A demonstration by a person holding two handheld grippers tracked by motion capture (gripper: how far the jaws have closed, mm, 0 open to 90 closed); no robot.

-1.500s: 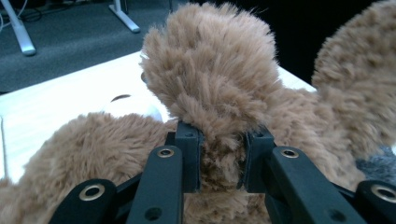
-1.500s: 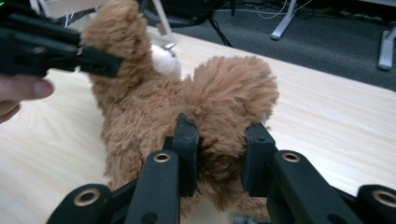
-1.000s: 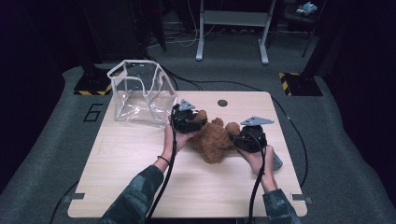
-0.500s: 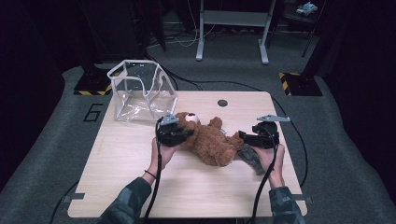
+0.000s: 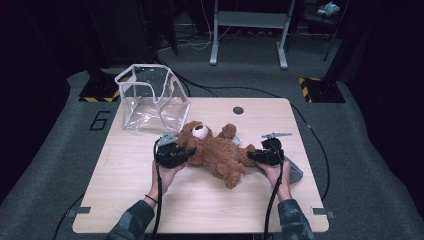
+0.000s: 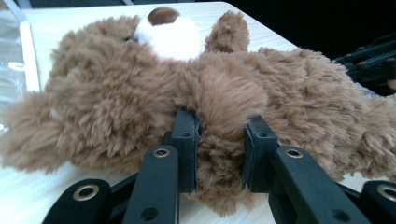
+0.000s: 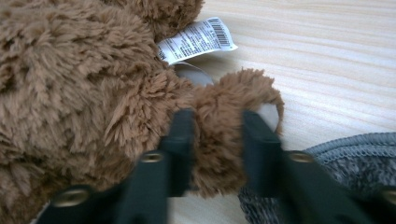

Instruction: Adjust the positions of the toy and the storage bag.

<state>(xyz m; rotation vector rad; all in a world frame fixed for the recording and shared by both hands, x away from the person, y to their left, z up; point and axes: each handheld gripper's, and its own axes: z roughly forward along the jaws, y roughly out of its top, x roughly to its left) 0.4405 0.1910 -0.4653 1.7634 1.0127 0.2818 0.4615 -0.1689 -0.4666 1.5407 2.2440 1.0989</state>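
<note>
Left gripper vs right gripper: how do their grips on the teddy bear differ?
The left gripper pinches a limb up by the head end of the teddy bear, nearest the clear bag; the right gripper pinches a limb at the opposite end, by the white tag and grey cloth. Both are shut on fur, with the bear lying on the table.

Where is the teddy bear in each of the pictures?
High view: teddy bear lies mid-table between both grippers.
Left gripper view: teddy bear spans the frame, a limb between the jaws.
Right gripper view: teddy bear at upper left, a paw between the jaws.
Shared landmark: the wooden table.
</note>
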